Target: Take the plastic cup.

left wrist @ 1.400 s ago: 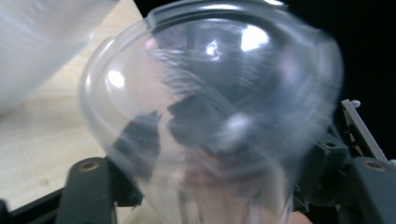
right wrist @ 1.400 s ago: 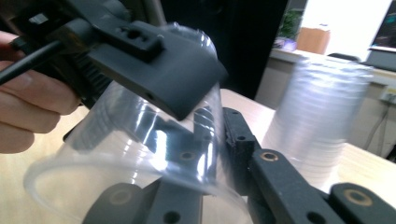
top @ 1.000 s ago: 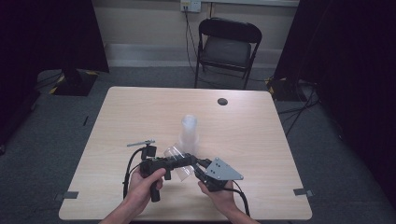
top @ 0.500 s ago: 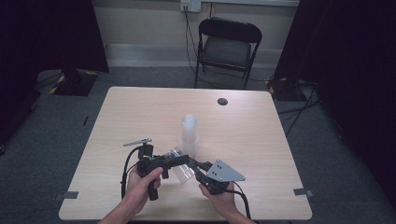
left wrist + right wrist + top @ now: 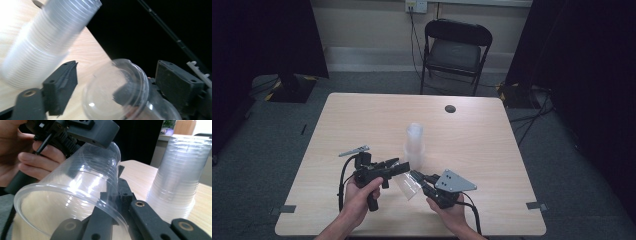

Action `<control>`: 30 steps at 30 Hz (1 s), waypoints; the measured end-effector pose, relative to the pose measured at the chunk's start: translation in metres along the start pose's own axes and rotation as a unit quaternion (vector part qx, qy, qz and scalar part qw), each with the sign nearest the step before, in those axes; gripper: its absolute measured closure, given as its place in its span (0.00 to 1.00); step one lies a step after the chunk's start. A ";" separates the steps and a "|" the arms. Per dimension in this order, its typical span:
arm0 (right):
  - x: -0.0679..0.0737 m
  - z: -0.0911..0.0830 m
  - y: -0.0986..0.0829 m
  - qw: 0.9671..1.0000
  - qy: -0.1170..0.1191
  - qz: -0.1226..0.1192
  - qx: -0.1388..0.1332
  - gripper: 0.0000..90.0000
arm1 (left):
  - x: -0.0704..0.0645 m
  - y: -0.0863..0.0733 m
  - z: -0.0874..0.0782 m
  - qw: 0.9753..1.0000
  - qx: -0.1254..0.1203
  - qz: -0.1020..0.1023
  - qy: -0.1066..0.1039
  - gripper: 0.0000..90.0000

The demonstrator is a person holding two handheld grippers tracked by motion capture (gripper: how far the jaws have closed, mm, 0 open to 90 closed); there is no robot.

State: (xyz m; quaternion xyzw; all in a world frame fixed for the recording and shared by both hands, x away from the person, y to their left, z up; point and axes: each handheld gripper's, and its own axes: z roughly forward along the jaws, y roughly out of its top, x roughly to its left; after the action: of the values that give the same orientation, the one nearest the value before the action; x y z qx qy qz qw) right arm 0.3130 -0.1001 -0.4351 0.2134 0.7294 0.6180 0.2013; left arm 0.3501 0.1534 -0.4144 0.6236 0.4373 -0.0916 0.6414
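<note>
While the left gripper's (image 5: 398,167) fingers spread, the right gripper (image 5: 421,180) pinches a clear cup (image 5: 408,184).

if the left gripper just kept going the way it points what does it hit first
Most likely the single clear cup right between its open fingers, base toward the left gripper. The right gripper pinches that cup's rim. The stack of cups stands off to the side, though depth is hard to judge.
</note>
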 end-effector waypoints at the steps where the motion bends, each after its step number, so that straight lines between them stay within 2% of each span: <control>1: -0.001 0.000 0.000 1.000 0.006 0.003 0.004 1.00 | 0.000 0.001 -0.001 1.000 0.002 0.015 0.007 0.18; 3: -0.002 0.000 0.000 1.000 0.015 0.003 0.016 1.00 | -0.001 0.002 -0.003 0.999 0.000 0.033 0.023 0.18; 8: -0.006 0.002 -0.001 0.999 0.026 0.021 0.042 1.00 | -0.002 0.003 -0.004 0.999 0.002 0.044 0.020 0.18; 14: -0.017 0.002 -0.001 0.996 0.027 0.048 0.074 1.00 | -0.005 0.003 -0.005 0.996 0.005 0.081 0.026 0.20; 16: -0.020 0.002 0.000 0.994 0.030 0.054 0.086 1.00 | -0.007 0.003 -0.005 0.995 0.004 0.093 0.033 0.25; 18: -0.022 0.000 0.001 0.993 0.032 0.064 0.094 1.00 | -0.009 0.003 -0.004 0.993 0.010 0.111 0.041 0.25; 22: -0.026 -0.004 0.004 0.991 0.036 0.070 0.109 1.00 | -0.010 0.001 -0.003 0.991 0.016 0.125 0.044 0.24; 25: -0.031 -0.006 0.006 0.988 0.038 0.074 0.131 1.00 | -0.010 0.000 -0.001 0.989 0.026 0.138 0.046 0.24; 26: -0.033 -0.007 0.007 0.986 0.039 0.077 0.140 1.00 | -0.011 -0.001 0.000 0.988 0.029 0.143 0.048 0.24; 27: -0.035 -0.008 0.007 0.986 0.034 0.074 0.144 1.00 | -0.011 -0.002 0.000 0.987 0.032 0.148 0.051 0.24; 30: -0.040 -0.011 0.007 0.983 0.040 0.081 0.157 1.00 | -0.011 -0.004 0.002 0.984 0.043 0.163 0.054 0.24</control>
State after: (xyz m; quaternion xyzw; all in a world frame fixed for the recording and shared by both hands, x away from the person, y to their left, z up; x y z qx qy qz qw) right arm 0.3404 -0.1308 -0.4256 0.2756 0.8052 0.5182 0.0848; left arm 0.3423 0.1458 -0.4101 0.7180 0.3594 0.0294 0.5954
